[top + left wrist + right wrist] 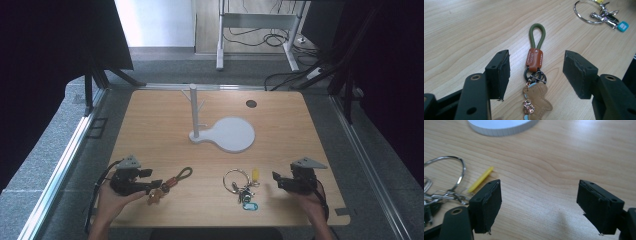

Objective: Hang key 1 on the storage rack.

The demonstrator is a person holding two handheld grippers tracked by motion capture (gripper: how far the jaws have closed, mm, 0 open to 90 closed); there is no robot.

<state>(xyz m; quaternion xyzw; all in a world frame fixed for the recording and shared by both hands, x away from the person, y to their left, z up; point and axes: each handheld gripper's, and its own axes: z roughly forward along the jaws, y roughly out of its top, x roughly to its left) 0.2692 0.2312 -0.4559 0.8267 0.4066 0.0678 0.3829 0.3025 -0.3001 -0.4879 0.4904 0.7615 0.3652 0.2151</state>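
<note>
Black pads of the left tool [536, 72] are seen spread wide, straddling the keychain [535, 75] on the bench [461, 27]; nothing is pinched yet. The keychain lies flat between the jaws, green loop [537, 35] pointing away, brown tab [534, 60] mid-gap, bear charm [537, 97] nearest the camera. That alignment looks set up for a pinch on the tab or the rings just below it, leaving the loop free — judged as prep for hanging it on the stand [194, 110].

In the high view the left tool [156, 184] is held low at the near left edge, tips just touching or just short of the charm end; which cannot be told.

Right tool [537, 205] is also spread, empty, held over bare wood. The key ring [446, 173] and yellow tag [481, 179] lie to its left, outside the jaws, so it appears parked, not reaching. In the high view it [275, 178] sits just right of the key bunch [242, 186], apart from it.

The stand is placed centre-bench, well apart from both bunches, its pegs bare; the round white base [231, 134] spreads to the right, likely for stability and as a drop tray.

Writing: stamped text is visible on the brown tab, too small to read. Blue tag [622, 26] on the key bunch shows no legible label.
</note>
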